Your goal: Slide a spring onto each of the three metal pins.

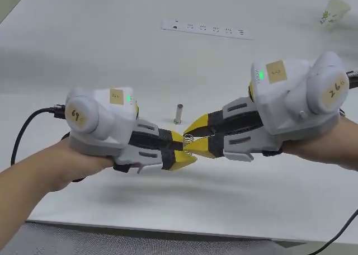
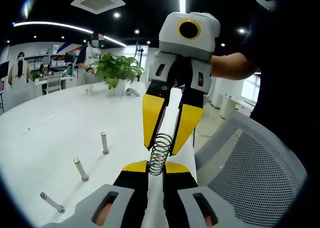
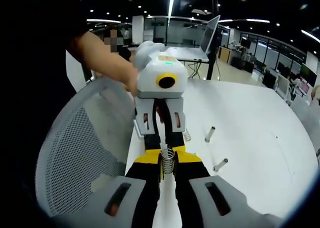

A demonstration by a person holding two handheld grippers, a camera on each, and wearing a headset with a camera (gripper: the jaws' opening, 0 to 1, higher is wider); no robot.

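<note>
Spring point(image 2: 160, 153) gripped at once by jaws of left gripper point(image 2: 156, 167) and right gripper point(image 3: 168, 159), ends hidden inside.

Coiled spring point(image 2: 160, 154) midair (pins point(image 2: 80, 169) upright)

The left gripper point(image 1: 187, 150) and the right gripper point(image 1: 192, 137) are pointing at each other over a white table point(image 1: 100, 48), their yellow tips meeting. A small spring point(image 1: 189, 137) is sitting where those tips meet, caught between the jaws. Just beyond the touching tips, a metal pin point(image 1: 178, 113) is standing upright on the table, apart from both tools. A hand point(image 1: 67, 163) is gripping the left gripper's grey body, and another hand point(image 1: 321, 146) is gripping the right one's. Well beyond the pin, a white power strip point(image 1: 204, 29) is lying flat. Far past the right gripper, a clear plastic cup point(image 1: 334, 12) is resting.
</note>
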